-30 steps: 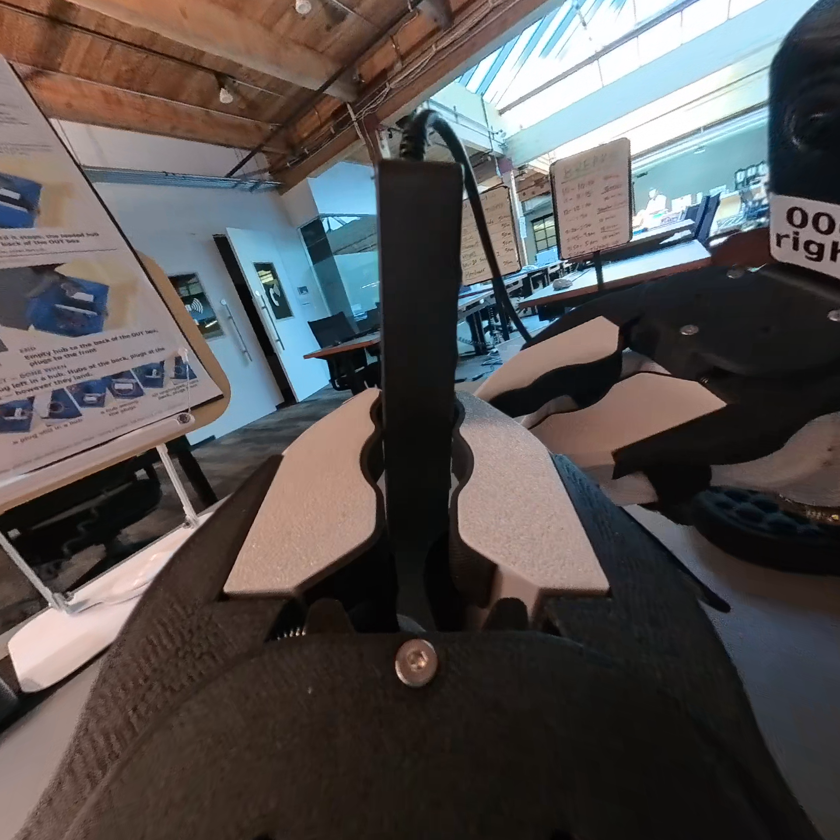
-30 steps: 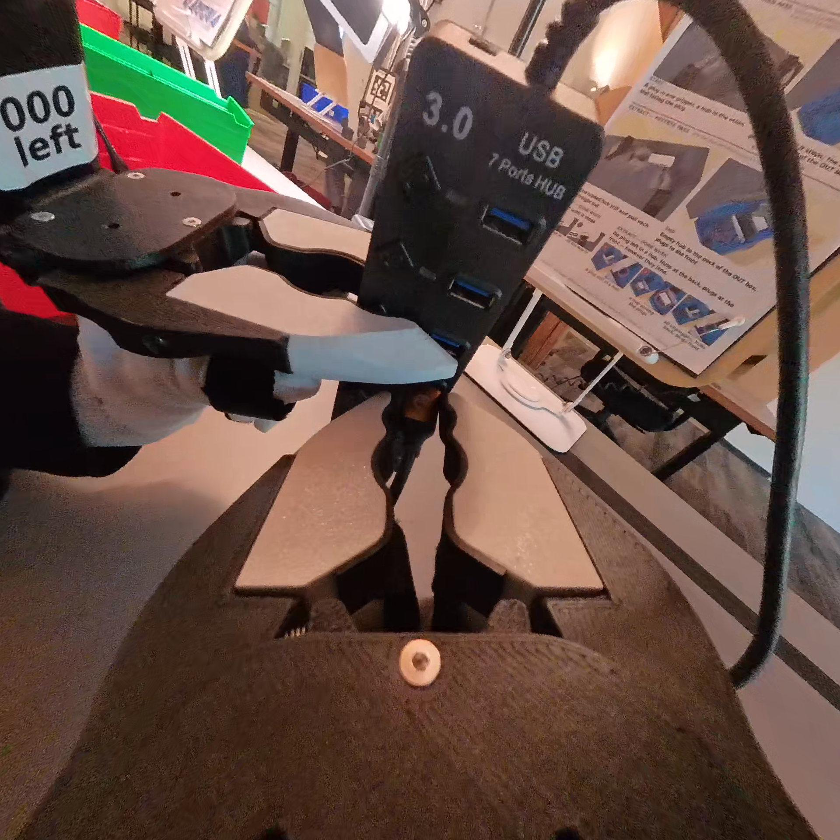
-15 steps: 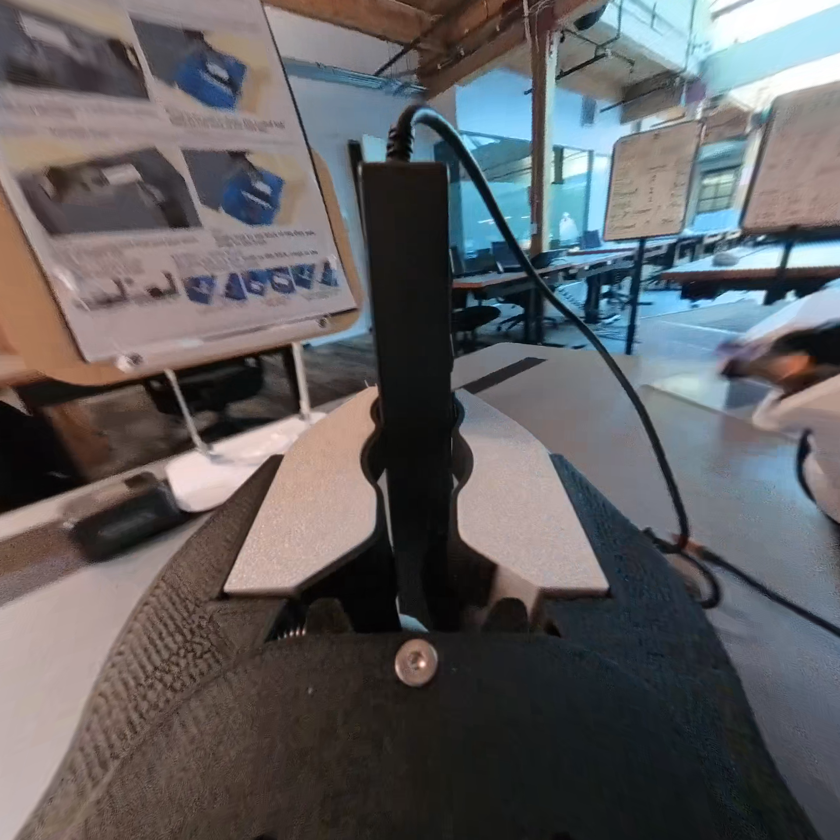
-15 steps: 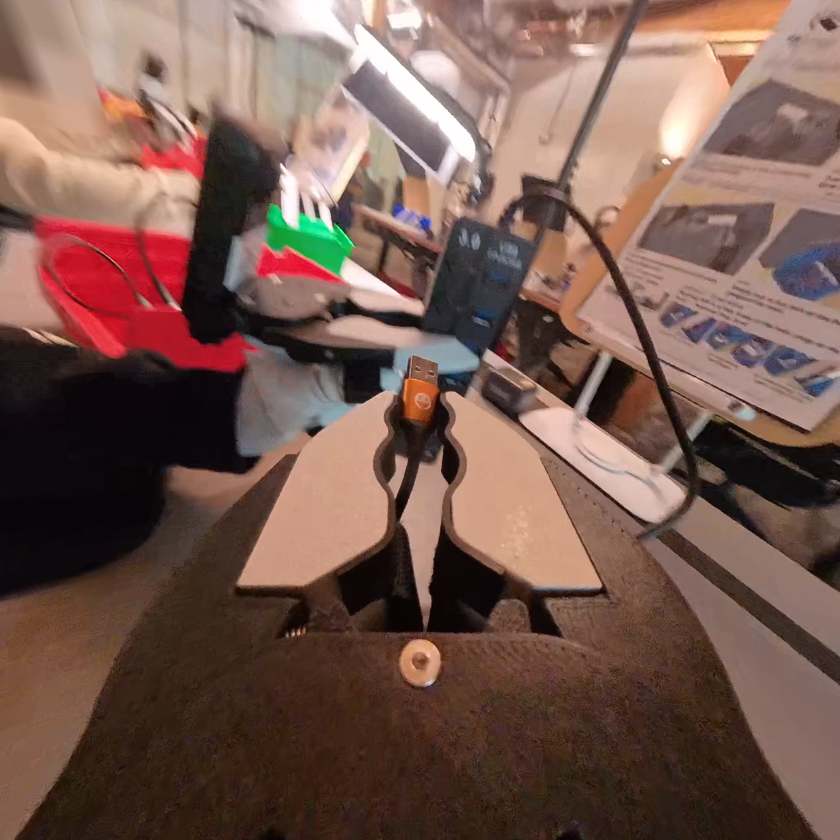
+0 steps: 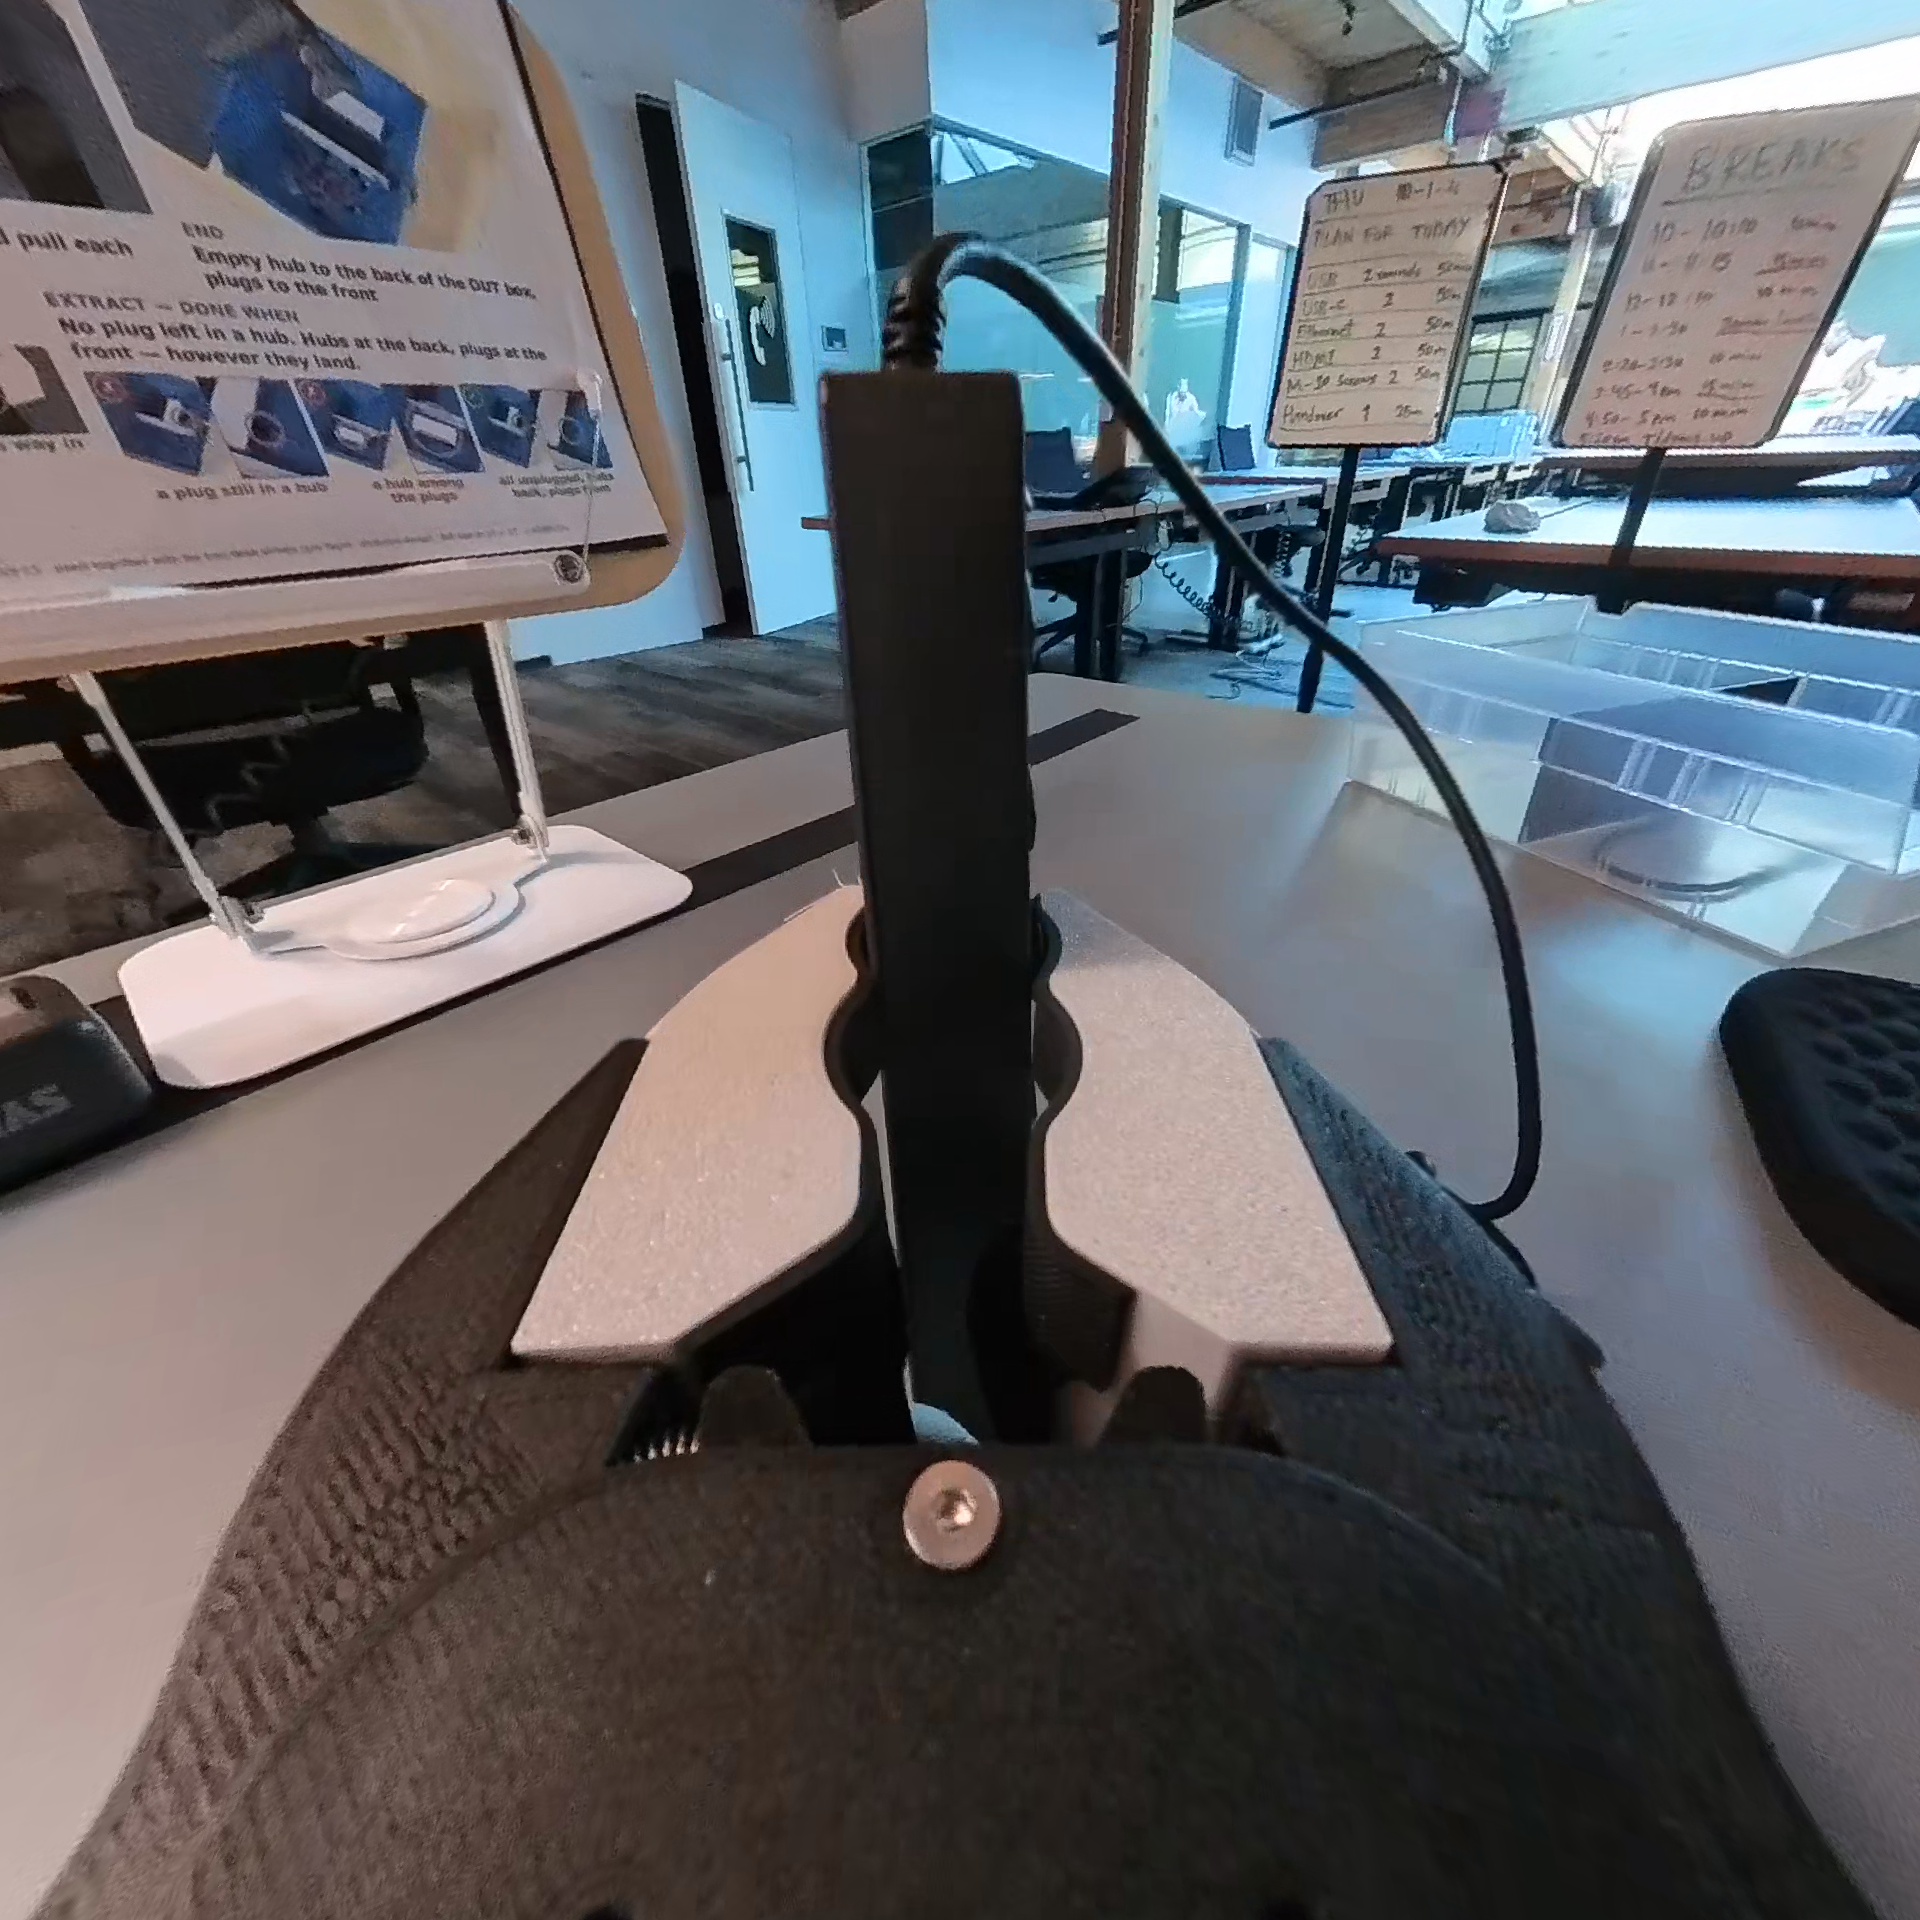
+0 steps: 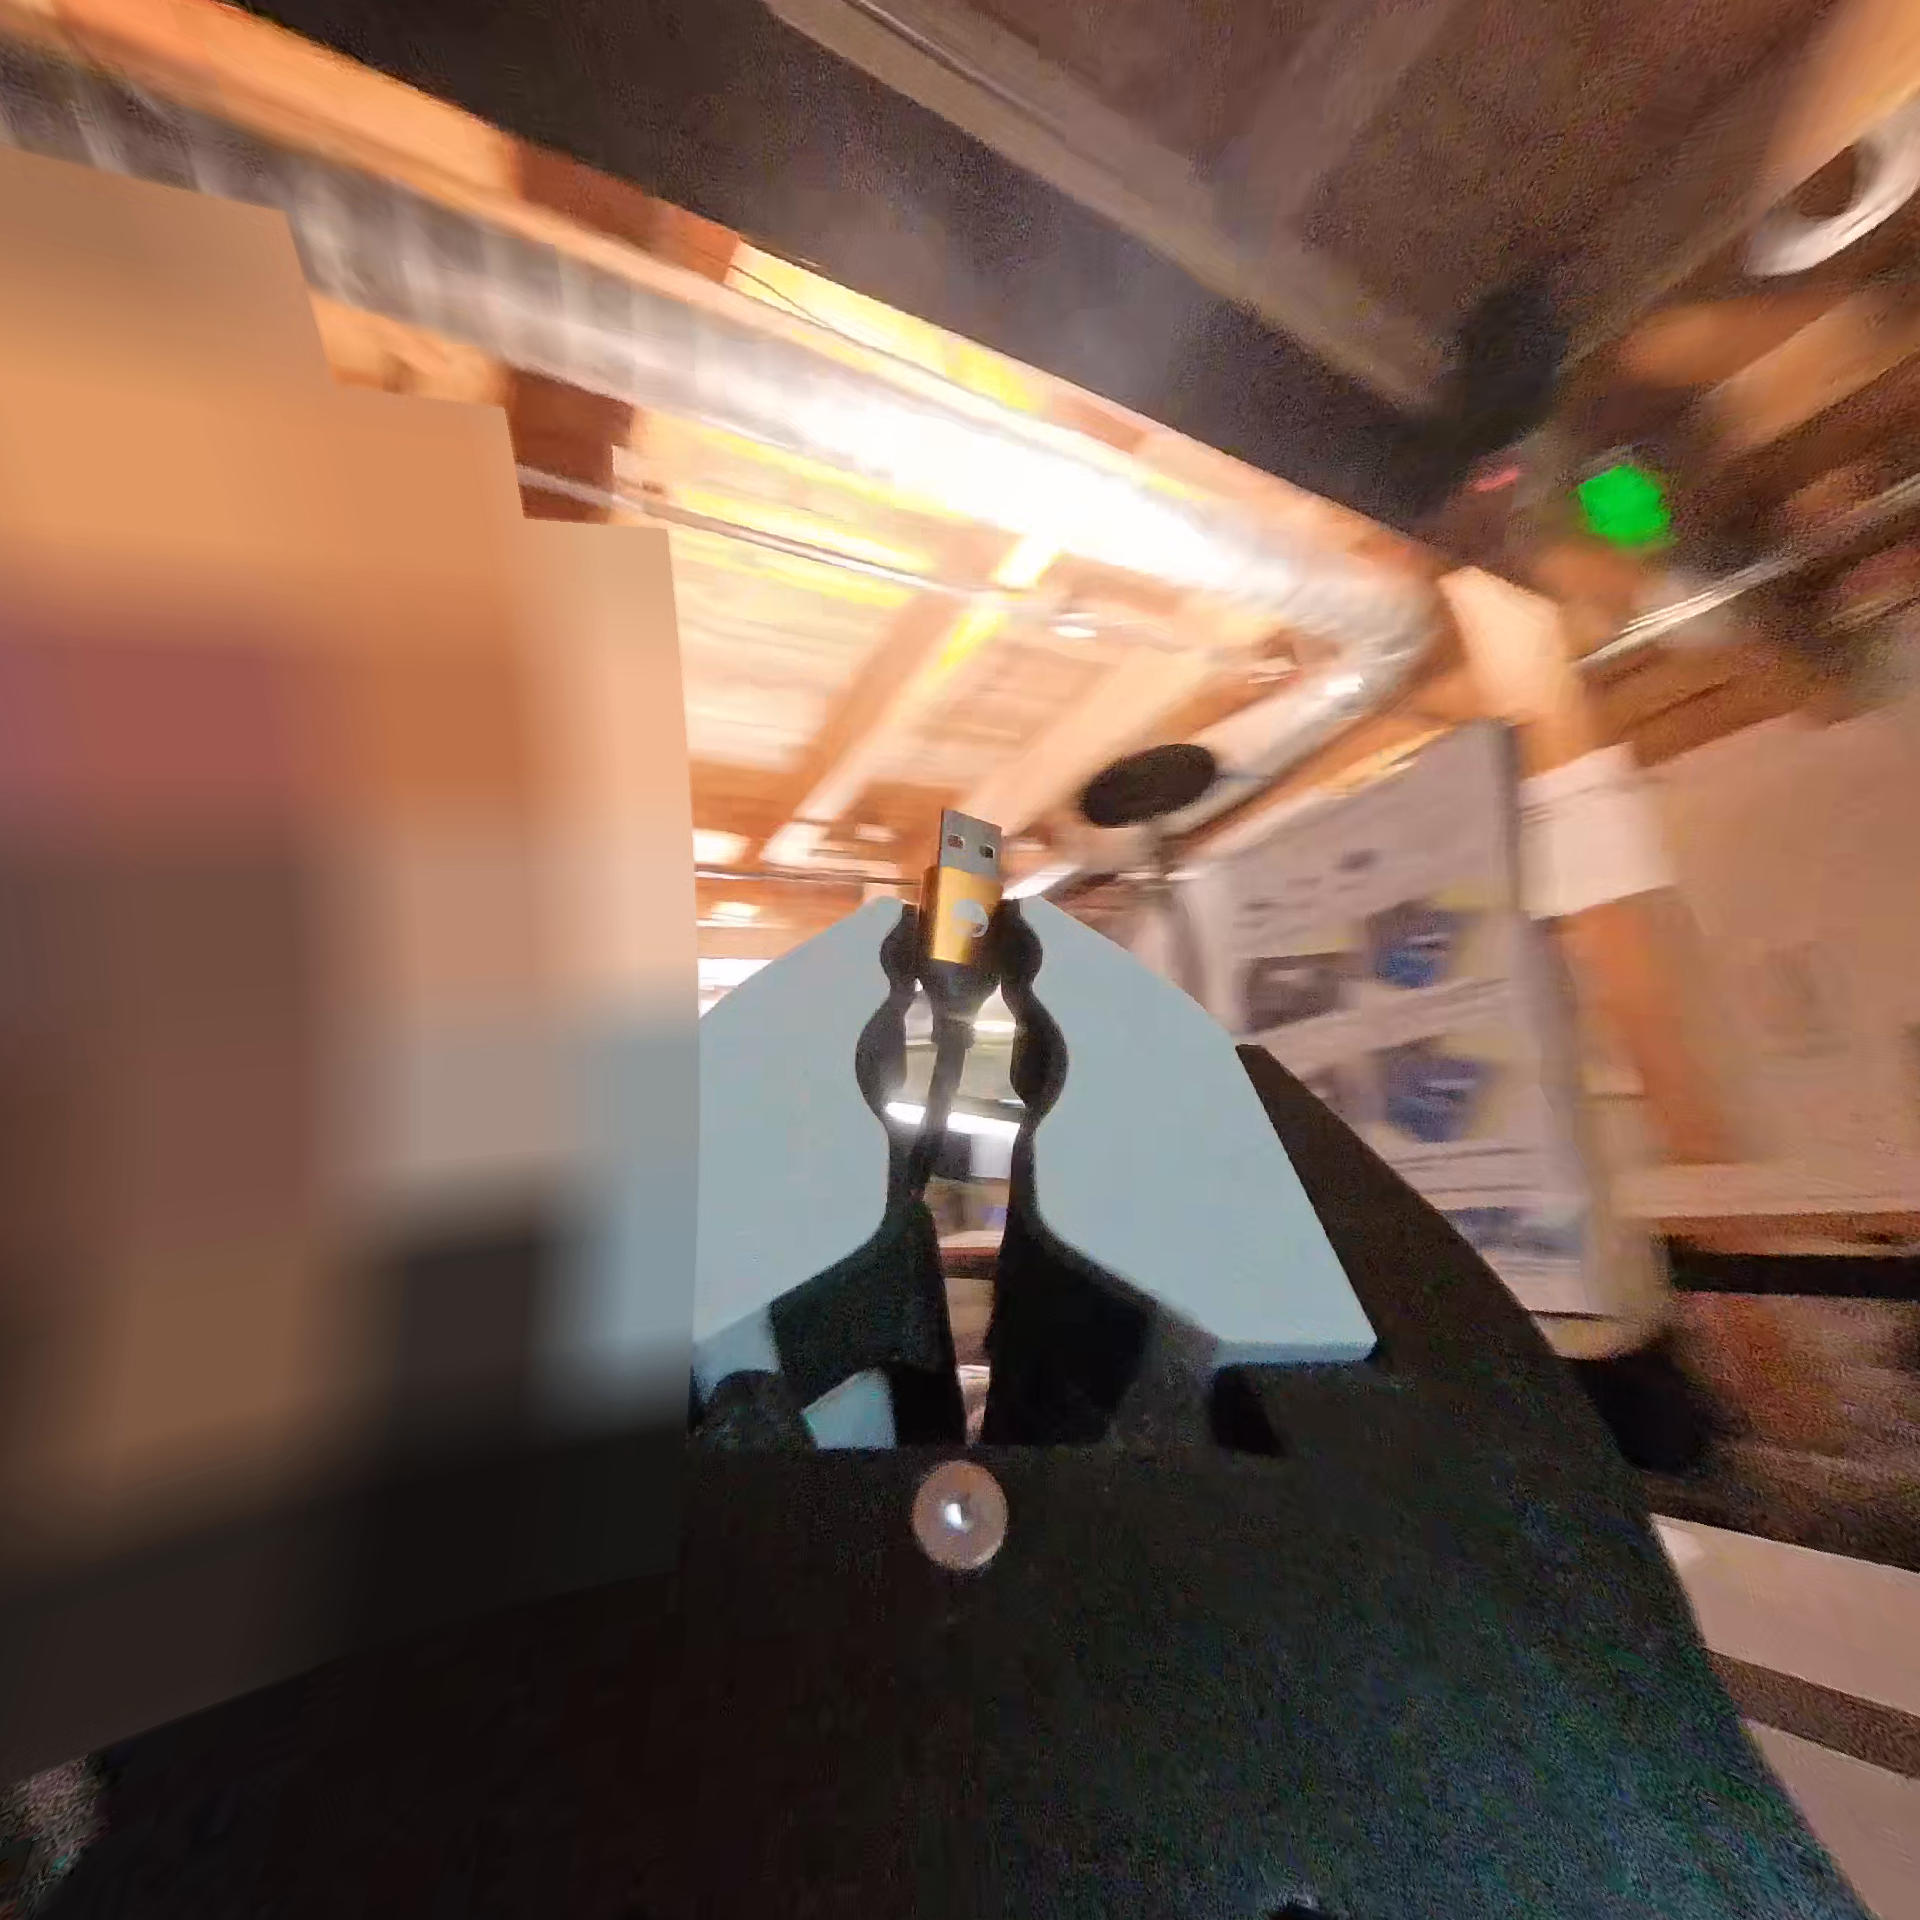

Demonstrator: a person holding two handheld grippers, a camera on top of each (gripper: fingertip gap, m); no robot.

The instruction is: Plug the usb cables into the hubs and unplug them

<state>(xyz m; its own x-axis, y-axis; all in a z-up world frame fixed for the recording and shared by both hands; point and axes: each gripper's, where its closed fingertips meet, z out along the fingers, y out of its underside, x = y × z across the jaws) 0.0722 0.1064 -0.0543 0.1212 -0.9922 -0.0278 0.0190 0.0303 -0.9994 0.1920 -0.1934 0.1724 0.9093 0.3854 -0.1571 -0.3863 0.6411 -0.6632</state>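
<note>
The left gripper (image 5: 940, 956) is closed on a black USB hub (image 5: 925, 665), a long flat bar with sharp corners and a matt plastic skin, seen on its narrow edge. The long axis of the hub runs straight toward 12 o'clock from the jaws, and its thin black cable (image 5: 1382, 707) leaves the far end, curves over toward 3 o'clock and drops to the grey table (image 5: 1195, 790) behind the right finger. The right gripper (image 6: 954, 914) is closed on a USB plug (image 6: 964, 894) with an orange metal sleeve and a bright steel tip, held at the very tips of the pale, grainy fingers (image 6: 1143, 1143); the tip points to 12 o'clock in its own view, where only a blurred wooden ceiling shows. From this I judge that the plug is out of the hub and is turned away from it, so the hub does not appear in the right wrist view at all. If the plug must go in again, the relation that decides is the axis of the plug against the port face of the hub, and this face cannot be seen from the left wrist view. At 10 o'clock from the hub stands an instruction board (image 5: 281, 291) on a white base, and at 2 o'clock lies a clear plastic bin (image 5: 1662, 748); a black honeycomb pad (image 5: 1839, 1122) sits at 3 o'clock.
</note>
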